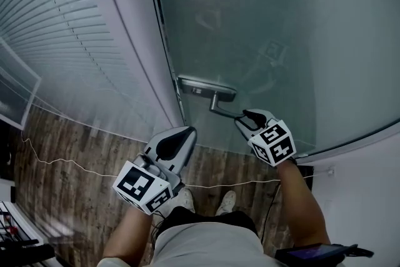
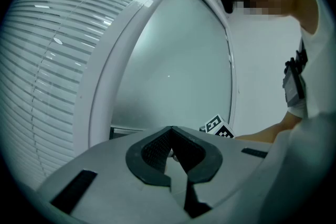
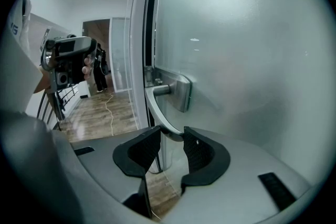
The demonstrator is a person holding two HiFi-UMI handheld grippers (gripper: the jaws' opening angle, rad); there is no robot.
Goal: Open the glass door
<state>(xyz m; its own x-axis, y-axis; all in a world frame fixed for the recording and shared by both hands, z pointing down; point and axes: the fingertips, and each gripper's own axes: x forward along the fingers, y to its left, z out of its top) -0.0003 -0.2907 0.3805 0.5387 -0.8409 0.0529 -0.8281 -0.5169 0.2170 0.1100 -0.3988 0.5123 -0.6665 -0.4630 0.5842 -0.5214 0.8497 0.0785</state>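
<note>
early days here: right tool [image 3: 171, 139] clamped on the end of the silver metal lever handle [image 3: 157, 107] at the frosted glass door [image 1: 281, 22] edge, left tool [image 2: 170, 152] pinched shut on nothing, door apparently still closed, so turning and swinging left to do

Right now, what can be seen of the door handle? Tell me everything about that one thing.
The door handle is a silvery, brushed-looking metal lever on a rectangular plate of the same finish, mounted near the edge of the frosted glass door. A short round stub leaves the plate, then bends into a slim curved bar. Its free end sits between the pads of the right gripper, which close on it from both sides. Nothing else touches it.
</note>
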